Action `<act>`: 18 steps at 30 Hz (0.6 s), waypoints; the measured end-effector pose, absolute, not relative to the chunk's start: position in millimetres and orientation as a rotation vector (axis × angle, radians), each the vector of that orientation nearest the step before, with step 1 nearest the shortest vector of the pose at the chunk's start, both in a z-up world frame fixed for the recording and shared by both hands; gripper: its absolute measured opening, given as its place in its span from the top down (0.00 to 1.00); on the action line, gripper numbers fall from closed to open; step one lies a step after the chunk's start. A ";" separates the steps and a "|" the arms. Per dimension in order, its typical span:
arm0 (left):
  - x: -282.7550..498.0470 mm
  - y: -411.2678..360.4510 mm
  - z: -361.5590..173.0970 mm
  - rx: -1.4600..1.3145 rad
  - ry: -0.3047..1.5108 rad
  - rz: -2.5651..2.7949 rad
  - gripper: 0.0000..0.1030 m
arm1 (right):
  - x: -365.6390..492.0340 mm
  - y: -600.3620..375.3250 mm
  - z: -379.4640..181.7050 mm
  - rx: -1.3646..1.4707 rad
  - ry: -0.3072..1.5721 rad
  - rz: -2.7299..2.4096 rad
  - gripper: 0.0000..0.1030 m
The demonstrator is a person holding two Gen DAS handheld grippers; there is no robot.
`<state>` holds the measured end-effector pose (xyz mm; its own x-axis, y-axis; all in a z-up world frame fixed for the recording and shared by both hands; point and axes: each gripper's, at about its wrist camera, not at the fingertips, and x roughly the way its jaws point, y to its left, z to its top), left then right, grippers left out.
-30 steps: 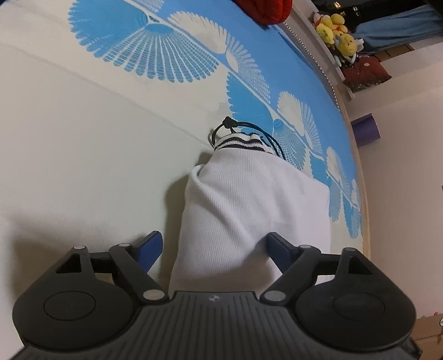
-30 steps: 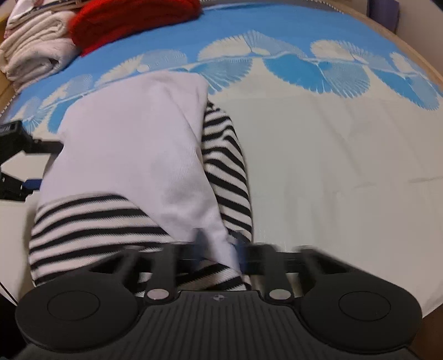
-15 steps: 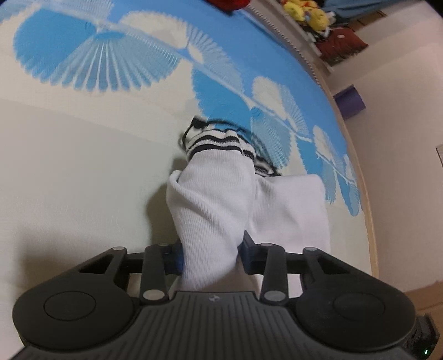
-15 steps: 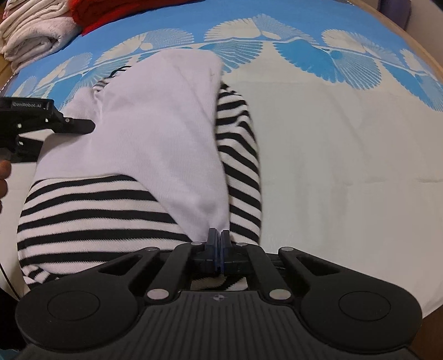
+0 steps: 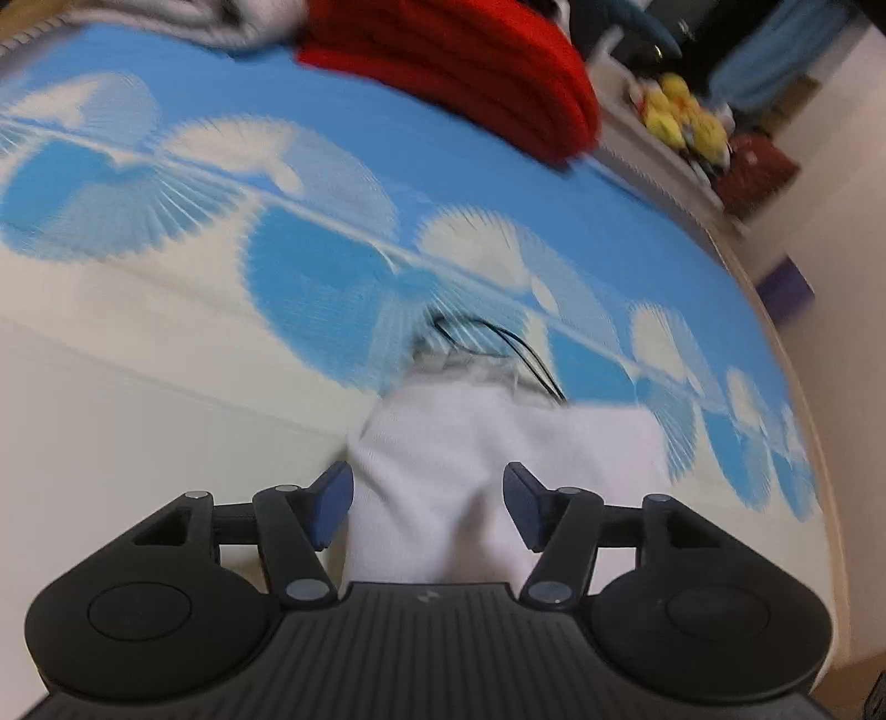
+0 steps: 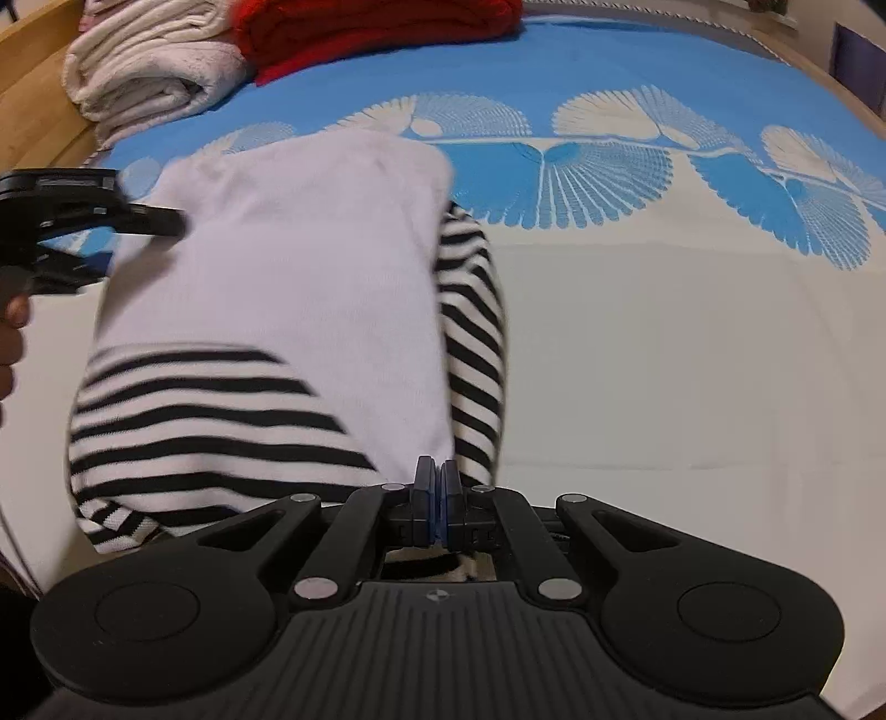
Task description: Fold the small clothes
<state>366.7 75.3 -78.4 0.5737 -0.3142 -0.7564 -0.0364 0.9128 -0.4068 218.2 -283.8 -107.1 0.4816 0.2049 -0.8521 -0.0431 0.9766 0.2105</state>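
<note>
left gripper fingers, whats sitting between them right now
In the left wrist view, the white part of the folded garment lies between the left gripper fingers. The jaws are opening and the pads stand clear of the cloth.

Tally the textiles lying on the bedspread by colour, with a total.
White with black stripes: 1, the garment being folded.
Red: 1, the folded knit at the far edge.
Cream: 1, the folded blanket beside the red one.
Total: 3

Red blanket (image 6: pixel 382 27), folded towels (image 6: pixel 149 72), bedsheet (image 6: pixel 664 354)
</note>
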 end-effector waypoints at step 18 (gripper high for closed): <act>267.5 20.1 -112.6 0.151 1.174 -0.402 0.49 | 196.2 -288.0 -93.0 0.215 1.061 0.086 1.00</act>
